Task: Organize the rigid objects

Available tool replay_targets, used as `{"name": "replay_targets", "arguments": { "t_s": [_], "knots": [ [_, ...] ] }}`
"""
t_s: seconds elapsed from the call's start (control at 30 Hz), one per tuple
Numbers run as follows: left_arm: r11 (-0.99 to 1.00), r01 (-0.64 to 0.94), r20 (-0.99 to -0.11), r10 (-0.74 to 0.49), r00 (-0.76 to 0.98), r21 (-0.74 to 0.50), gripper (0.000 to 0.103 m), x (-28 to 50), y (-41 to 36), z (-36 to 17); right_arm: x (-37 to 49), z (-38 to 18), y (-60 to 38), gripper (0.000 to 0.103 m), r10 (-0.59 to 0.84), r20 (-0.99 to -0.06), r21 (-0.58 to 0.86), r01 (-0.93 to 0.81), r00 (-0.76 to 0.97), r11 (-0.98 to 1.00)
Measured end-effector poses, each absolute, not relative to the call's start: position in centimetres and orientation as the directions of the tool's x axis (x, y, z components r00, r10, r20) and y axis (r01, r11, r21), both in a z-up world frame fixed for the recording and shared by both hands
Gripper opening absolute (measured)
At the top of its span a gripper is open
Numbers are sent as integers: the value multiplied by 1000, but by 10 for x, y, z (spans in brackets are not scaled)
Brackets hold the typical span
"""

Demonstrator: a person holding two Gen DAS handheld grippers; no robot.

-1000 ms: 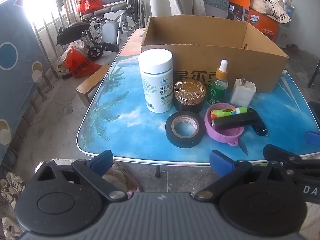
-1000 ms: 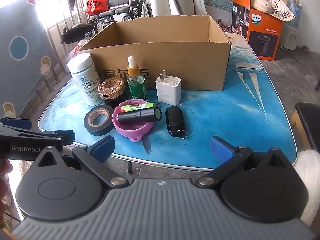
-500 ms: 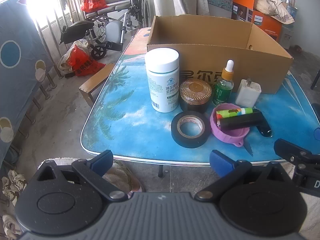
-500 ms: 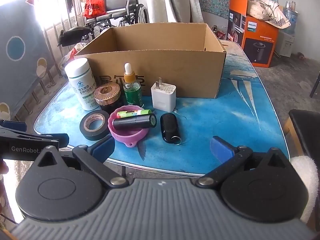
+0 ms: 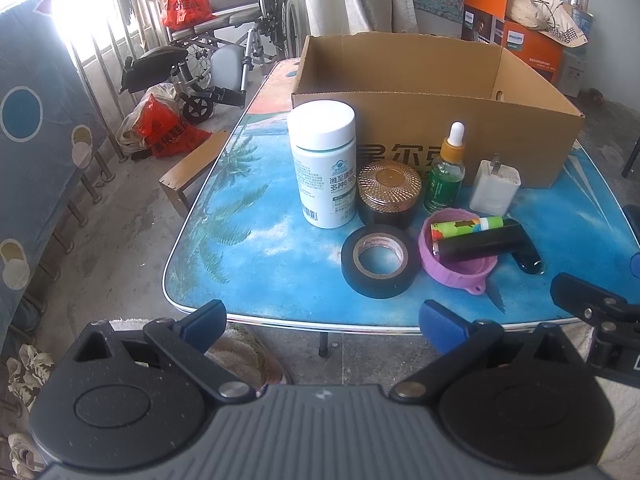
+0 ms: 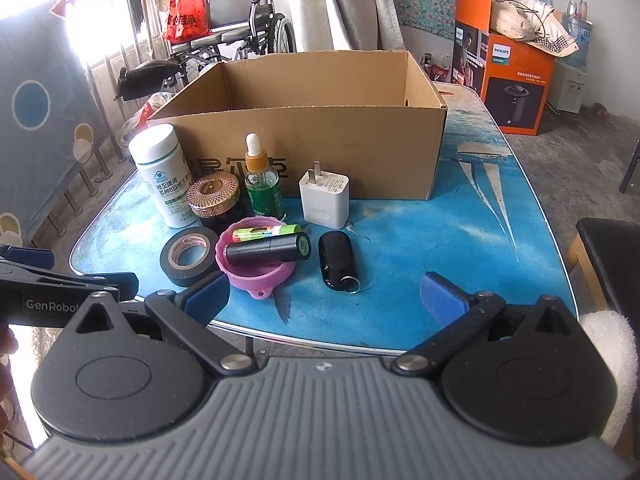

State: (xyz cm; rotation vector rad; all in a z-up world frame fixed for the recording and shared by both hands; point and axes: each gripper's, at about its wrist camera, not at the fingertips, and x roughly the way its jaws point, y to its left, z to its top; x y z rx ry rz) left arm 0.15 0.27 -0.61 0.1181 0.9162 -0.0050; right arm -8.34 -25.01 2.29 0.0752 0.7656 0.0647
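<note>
We see both tongs, left (image 5: 322, 320) and right (image 6: 324, 290), spread wide, holding nothing. White pill bottle (image 6: 163, 176) upright with Chinese label; orange box (image 6: 516, 88) reads PHILIPS.

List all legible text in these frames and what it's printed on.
"PHILIPS": orange box behind the table.
"GenRobot", cut off at the end: side of the left claw, seen in the right wrist view.
Large dark Chinese characters, partly hidden: front of the cardboard box.
Chinese label text, not clearly readable: white bottle.
Chinese print, too blurred: red bags.
Too small: tape roll core, green dropper bottle label.
</note>
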Motion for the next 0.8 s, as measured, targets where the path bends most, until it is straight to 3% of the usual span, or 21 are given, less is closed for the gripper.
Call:
{"name": "replay_targets", "arguments": {
  "t_s": [0.8],
  "knots": [
    [992,63,-789,45,612,106,103,2,0,-4,-81,22,-253,102,96,-686,109,-28,722,994]
  ]
}}
